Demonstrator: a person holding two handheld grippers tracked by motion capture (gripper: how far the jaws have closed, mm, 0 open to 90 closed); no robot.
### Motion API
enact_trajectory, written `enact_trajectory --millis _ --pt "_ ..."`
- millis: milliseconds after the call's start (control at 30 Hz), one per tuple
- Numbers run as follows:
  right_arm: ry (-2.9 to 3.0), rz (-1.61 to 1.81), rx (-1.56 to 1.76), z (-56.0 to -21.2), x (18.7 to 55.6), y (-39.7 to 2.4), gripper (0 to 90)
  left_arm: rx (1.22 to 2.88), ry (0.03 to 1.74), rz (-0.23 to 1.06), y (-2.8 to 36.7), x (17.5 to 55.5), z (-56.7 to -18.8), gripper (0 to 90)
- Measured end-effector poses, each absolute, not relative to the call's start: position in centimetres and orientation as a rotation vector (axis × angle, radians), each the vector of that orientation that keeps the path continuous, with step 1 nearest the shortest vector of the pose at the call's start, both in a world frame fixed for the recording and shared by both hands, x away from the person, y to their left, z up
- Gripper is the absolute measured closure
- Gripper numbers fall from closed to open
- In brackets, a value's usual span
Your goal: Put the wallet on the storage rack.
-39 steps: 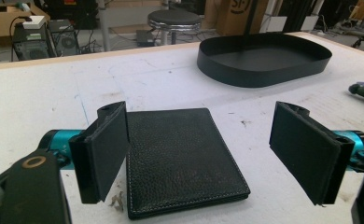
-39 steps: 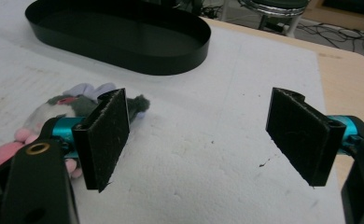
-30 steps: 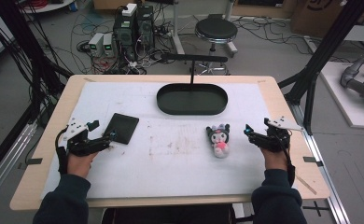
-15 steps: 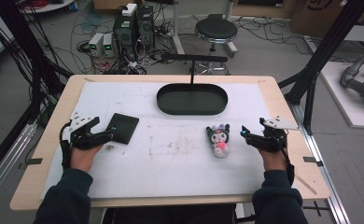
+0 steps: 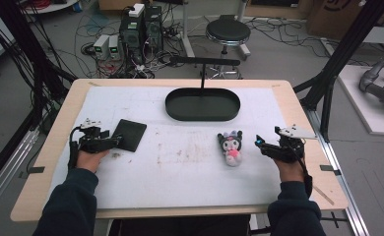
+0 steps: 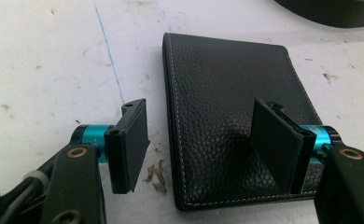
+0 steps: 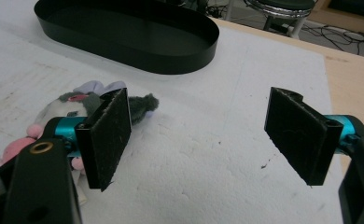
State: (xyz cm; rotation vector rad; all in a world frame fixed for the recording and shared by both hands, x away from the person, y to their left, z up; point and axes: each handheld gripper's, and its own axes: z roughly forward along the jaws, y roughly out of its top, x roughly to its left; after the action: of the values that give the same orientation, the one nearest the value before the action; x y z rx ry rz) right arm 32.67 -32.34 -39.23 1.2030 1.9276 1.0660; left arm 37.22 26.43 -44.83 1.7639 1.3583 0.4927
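A: Item 1, nearest the person's side: left gripper (image 5: 115, 141), held low at the left part of the table (image 5: 52, 187).

B: Jaw condition?

A: Spread, and they have just been closing. In the left gripper view, left gripper (image 6: 201, 140) straddles the near left edge of the wallet (image 6: 231, 98): 1 jaw stands over the white cover beside that edge, the other over the leather. The pads do not press on it.

B: Item 2?

A: The wallet (image 5: 129, 134) itself. Black grained leather, pale stitching, lying flat and closed on the white cover, left of centre.

B: Item 3?

A: Right gripper (image 5: 260, 144), at the right part of the table, tips pointing toward the plush toy (image 5: 231, 146). In the right gripper view, right gripper (image 7: 196, 135) has its jaws spread with bare cover between them; they have just been closing a little. Nothing held.

B: The toy's place?

A: Lying on the cover right of centre, just beside the right gripper's tips and apart from them. In the right gripper view the plush toy (image 7: 70, 105) sits behind the jaw at the left of that view.

B: Item 4, farthest?

A: 1 black oval tray (image 5: 203, 116), shallow-walled, at the far middle of the table, well apart from wallet and toy.
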Motion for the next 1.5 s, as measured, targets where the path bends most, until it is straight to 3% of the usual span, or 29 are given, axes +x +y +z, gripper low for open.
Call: enact_trajectory --millis 300,400,567,800,1200,1333,1400,1500 --pt "1.934 1.059 1.202 -39.3 32.5 -32.1 23.1 1.767 1.339 0.478 26.4 37.0 -44.7 56.2" --pt "1.932 1.049 1.201 -39.3 32.6 -32.1 23.2 1.745 1.344 0.488 26.8 36.7 -44.7 77.5" --pt "1.935 1.043 1.204 -39.4 32.6 -32.1 23.2 1.716 1.33 0.444 27.0 36.6 -44.8 85.6" --pt "1.931 1.04 1.208 -39.4 32.6 -32.2 23.2 1.609 1.313 0.351 27.6 36.5 -44.5 87.0" --pt "1.931 1.036 1.214 -39.5 32.6 -32.1 23.5 1.53 1.181 0.364 27.1 35.8 -43.4 87.1" --pt "1.933 1.036 1.219 -39.5 32.6 -32.1 23.6 1.533 1.136 0.341 26.8 35.7 -43.3 83.9" --pt "1.933 1.036 1.215 -39.5 32.6 -32.1 23.6 1.536 1.122 0.316 26.6 35.7 -43.3 73.5" --pt "1.934 1.035 1.212 -39.5 32.7 -32.1 23.6 1.59 1.105 0.323 25.8 35.7 -43.4 71.7"
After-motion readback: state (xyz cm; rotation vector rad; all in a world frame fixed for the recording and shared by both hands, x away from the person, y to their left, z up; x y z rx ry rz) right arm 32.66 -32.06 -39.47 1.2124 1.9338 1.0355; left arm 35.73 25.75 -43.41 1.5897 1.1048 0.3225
